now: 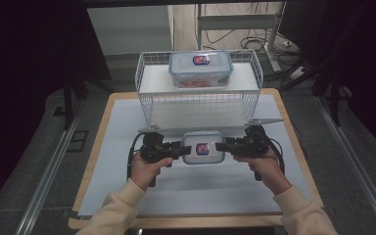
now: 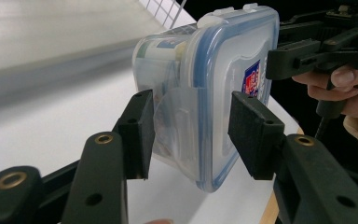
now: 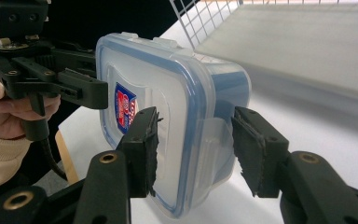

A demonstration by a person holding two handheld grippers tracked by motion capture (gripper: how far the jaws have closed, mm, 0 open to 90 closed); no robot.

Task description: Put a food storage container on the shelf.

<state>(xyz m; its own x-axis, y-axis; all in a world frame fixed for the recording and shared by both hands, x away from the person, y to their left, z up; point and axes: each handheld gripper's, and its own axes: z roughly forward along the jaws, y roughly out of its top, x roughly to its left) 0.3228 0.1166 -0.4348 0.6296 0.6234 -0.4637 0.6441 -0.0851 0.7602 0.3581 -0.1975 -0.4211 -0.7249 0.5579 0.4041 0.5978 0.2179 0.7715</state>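
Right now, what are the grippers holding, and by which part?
Both hold the near container: left gripper and right gripper each clamp lid and base at opposite short ends.

The near container (image 1: 203,147) is clear plastic with a blue-rimmed lid and a red-and-blue label. Both hand-held grippers, left (image 1: 181,150) and right (image 1: 223,146), are black. The wire basket (image 1: 147,98) is white, the counter (image 1: 127,161) pale grey-blue with a wooden edge.

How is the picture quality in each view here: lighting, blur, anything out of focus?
High view: dim, the room around the table nearly black, the held container small but readable. Left gripper view: container sharp, the tabletop behind it streaked with blur, the near jaws slightly soft. Right gripper view: lid logo crisp, the wire basket and background washed out and blurred.
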